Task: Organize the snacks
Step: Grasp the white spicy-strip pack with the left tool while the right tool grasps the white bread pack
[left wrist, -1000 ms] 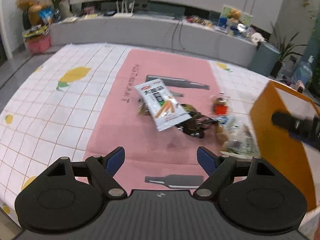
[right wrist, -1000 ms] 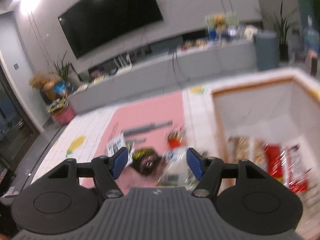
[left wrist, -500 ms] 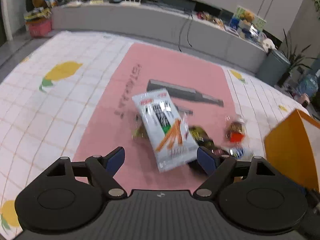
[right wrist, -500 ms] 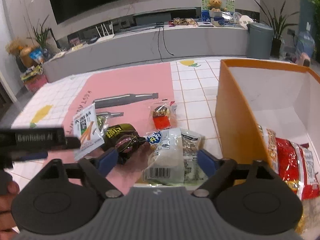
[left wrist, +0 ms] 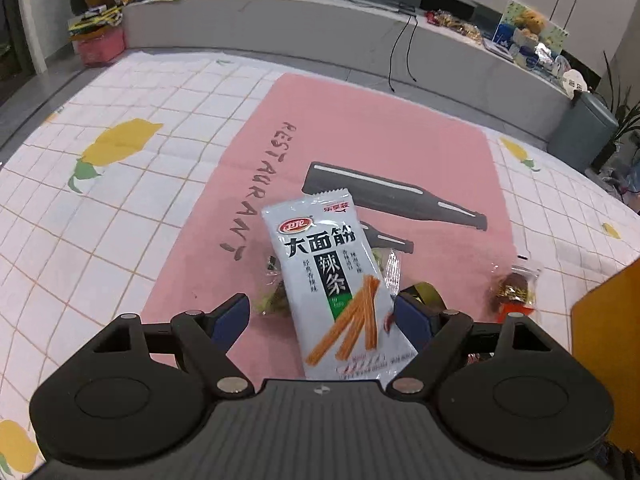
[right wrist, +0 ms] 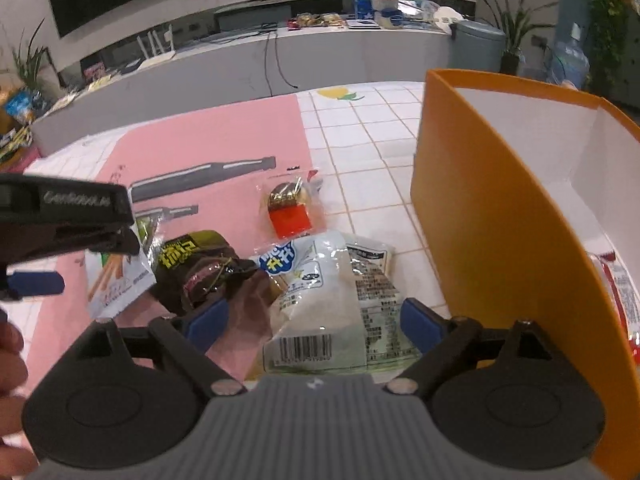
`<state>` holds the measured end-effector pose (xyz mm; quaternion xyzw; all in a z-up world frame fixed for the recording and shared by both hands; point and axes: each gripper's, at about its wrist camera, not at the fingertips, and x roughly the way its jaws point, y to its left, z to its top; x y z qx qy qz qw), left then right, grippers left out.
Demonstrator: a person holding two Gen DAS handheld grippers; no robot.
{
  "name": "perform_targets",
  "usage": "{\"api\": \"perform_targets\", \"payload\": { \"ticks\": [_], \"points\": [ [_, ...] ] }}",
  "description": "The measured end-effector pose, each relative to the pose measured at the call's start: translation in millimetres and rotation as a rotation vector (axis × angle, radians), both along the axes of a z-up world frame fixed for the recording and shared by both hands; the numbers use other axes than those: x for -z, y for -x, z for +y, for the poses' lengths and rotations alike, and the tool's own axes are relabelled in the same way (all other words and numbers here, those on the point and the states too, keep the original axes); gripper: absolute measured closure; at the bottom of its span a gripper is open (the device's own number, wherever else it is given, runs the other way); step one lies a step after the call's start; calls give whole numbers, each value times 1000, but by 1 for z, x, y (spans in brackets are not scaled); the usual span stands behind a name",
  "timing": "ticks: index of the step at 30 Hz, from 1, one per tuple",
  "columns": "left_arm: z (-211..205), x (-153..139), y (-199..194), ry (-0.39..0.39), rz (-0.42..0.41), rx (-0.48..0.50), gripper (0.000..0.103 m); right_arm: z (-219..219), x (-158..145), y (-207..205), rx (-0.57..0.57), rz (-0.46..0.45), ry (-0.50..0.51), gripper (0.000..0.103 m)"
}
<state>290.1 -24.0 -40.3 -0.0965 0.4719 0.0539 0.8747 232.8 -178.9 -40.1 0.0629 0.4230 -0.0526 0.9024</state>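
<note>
On the far left, my left gripper (left wrist: 322, 318) is tilted down over the pink mat (left wrist: 348, 136), its jaws spread wide and pressing on nothing. Between them lies a silver spicy-strip packet (left wrist: 336, 288), flat on the mat, with a small clear-wrapped green snack (left wrist: 272, 296) half tucked under its left edge. My worry here is that the packet is thin and slick; if I close too high, the pads may skate over the film or pinch the green snack along with it.

Moving right, a dark brown snack pouch (right wrist: 200, 272) sits just beside the silver packet, partly under it. Further back, a little red-and-gold candy (right wrist: 288, 212) rests on the tablecloth (right wrist: 360, 128) near the mat's edge.

Next, my right gripper (right wrist: 314, 320) hangs over a pale bread-style bag (right wrist: 332, 292) with a barcode facing up. Its jaws stand wide apart, nothing clamped, the bag between them. The left pad is nearly over the brown pouch, so closing may catch both. The bag looks soft and puffy; a hard squeeze could crush the contents.

The two grippers work close together, and I could knock one into the other.

On the far right stands the orange box (right wrist: 480, 216), with red packets (right wrist: 616, 280) already inside. Its near wall is tall and just beside the bag, so a low carry could strike it.
</note>
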Motion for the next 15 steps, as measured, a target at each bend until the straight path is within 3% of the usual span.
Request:
{"api": "perform_targets", "payload": {
  "ticks": [4,7,8,9,13,15],
  "points": [
    [4,7,-9,36,26,8,7,5,0,-2,-15,-23,46,11],
    [8,11,-8,66,29,3,26,8,2,-4,-21,-18,79,13],
    [9,12,-7,72,37,-8,36,9,4,-4,-23,-15,93,16],
    [10,12,-6,71,39,-10,39,10,5,-4,-24,-11,110,23],
    [7,9,-1,53,35,21,43,9,5,-1,-39,-22,148,37],
    [5,6,3,44,31,35,43,12,2,1,-66,-35,181,50]
  ]
}}
